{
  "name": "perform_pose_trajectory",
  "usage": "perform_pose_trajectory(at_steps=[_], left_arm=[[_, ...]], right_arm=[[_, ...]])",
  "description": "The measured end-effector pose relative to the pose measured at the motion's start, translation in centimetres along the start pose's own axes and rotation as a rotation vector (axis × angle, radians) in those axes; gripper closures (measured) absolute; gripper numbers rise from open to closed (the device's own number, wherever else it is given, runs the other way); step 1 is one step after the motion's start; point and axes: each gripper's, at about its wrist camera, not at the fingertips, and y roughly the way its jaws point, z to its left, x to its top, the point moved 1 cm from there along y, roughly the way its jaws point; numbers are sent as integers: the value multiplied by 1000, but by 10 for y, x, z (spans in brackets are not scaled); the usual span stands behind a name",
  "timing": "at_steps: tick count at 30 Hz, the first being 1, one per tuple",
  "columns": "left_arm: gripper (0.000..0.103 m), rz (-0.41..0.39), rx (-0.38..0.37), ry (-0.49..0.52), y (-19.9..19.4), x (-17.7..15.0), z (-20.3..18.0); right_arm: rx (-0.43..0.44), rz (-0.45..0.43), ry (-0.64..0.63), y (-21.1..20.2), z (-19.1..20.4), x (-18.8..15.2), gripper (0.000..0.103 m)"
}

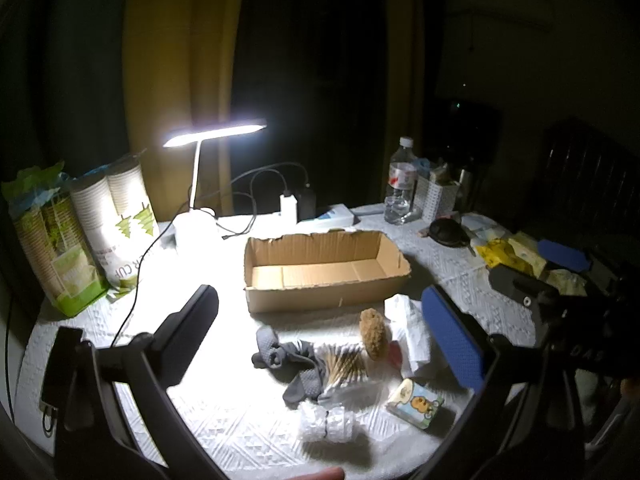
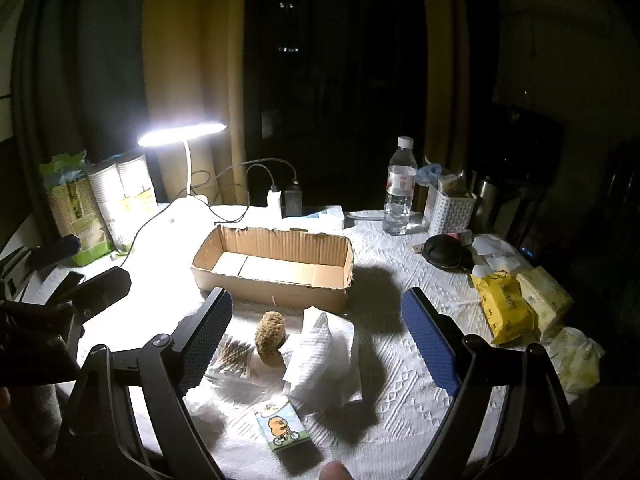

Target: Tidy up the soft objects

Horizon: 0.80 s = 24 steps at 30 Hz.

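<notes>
An empty cardboard box (image 1: 320,246) (image 2: 276,248) stands mid-table under the lamp. In front of it lie a grey sock (image 1: 296,364), a brown sponge (image 1: 372,334) (image 2: 271,338), crumpled white paper towel (image 1: 408,328) (image 2: 320,356), a pack of cotton swabs (image 1: 344,364) (image 2: 234,354), a cartoon tissue pack (image 1: 416,402) (image 2: 282,428) and a bubble-wrap roll (image 1: 328,424). My left gripper (image 1: 320,300) (image 2: 84,266) hovers open above the sock and swabs, holding nothing. My right gripper (image 2: 316,300) (image 1: 540,270) hovers open over the sponge and towel, also holding nothing.
A lit desk lamp (image 1: 212,134), sleeves of paper cups (image 1: 80,232), chargers with cables (image 2: 280,198), a water bottle (image 2: 398,188) and a white basket (image 2: 450,210) line the back. Yellow wipe packs (image 2: 506,306) and a black pouch (image 2: 442,252) sit right. The room beyond is dark.
</notes>
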Motion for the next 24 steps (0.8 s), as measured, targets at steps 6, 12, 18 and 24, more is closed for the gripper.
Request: perform_pose_trajectory(at_steps=[6,12,18,24], left_arm=[[1,1,-1,-1,1,0,1],[1,4,-2,-3,3,0,1],[1,4,-2,-2,3,0,1],[1,4,-2,-3,3,0,1]], right_arm=[[1,2,-1,2,0,0,14],[1,3,-1,3,0,-1,14],[0,5,-1,3,0,-1,14],[1,8,-1,4,0,-1,14]])
